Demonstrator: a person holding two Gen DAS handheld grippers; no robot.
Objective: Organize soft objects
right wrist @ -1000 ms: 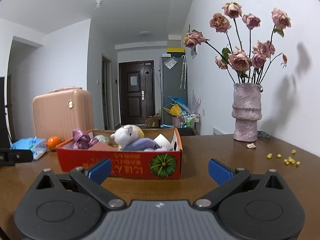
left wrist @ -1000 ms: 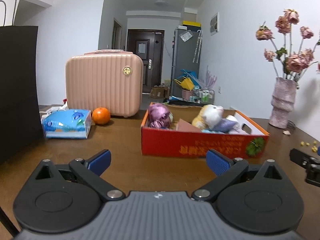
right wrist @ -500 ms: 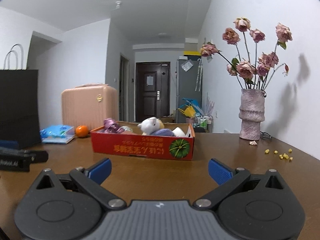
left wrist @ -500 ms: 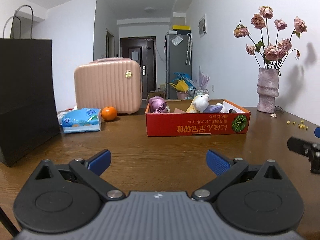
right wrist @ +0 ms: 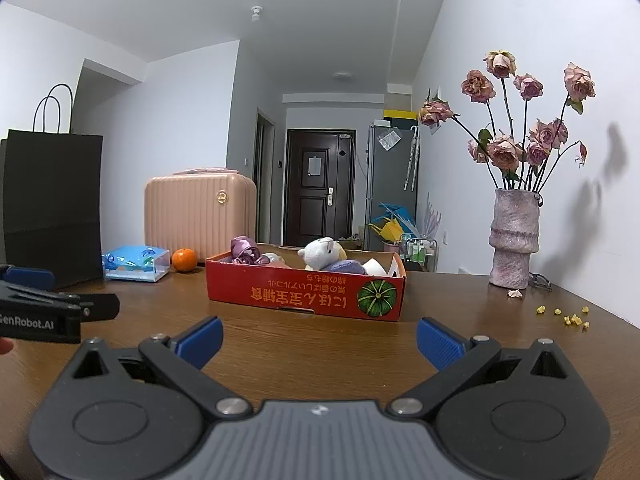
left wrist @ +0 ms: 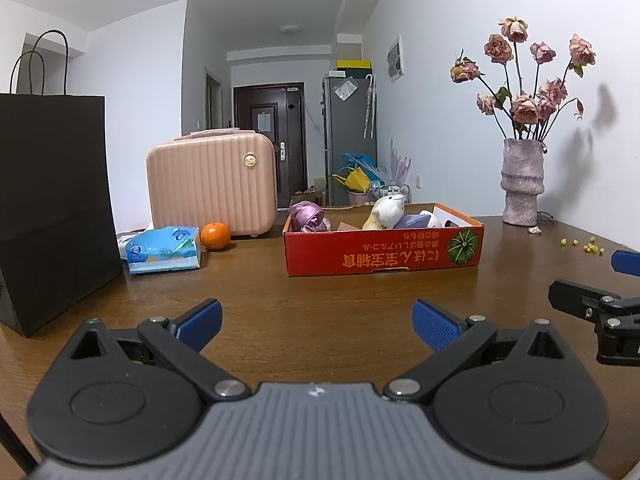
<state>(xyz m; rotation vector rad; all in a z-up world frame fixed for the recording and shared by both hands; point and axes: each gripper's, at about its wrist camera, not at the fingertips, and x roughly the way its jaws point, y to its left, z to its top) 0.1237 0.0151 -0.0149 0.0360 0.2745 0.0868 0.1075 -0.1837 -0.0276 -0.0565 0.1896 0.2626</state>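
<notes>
I hold my left gripper (left wrist: 316,322) and my right gripper (right wrist: 319,338) low over the wooden table (left wrist: 352,304), both spread wide with nothing between the blue pads. Well ahead sits the red cardboard box (left wrist: 384,246), and inside it lie the purple satin bundle (left wrist: 306,216), the white plush toy (left wrist: 386,210) and a lilac cloth (right wrist: 346,267). I judge the gathering done; only the tissue pack (left wrist: 162,249), beside the orange (left wrist: 215,235), remains outside.

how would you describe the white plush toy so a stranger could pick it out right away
Find the red cardboard box on the wooden table. The white plush toy sits up in its middle, taller than the purple fabric bundle left of it, and the only thing with a face.
</notes>
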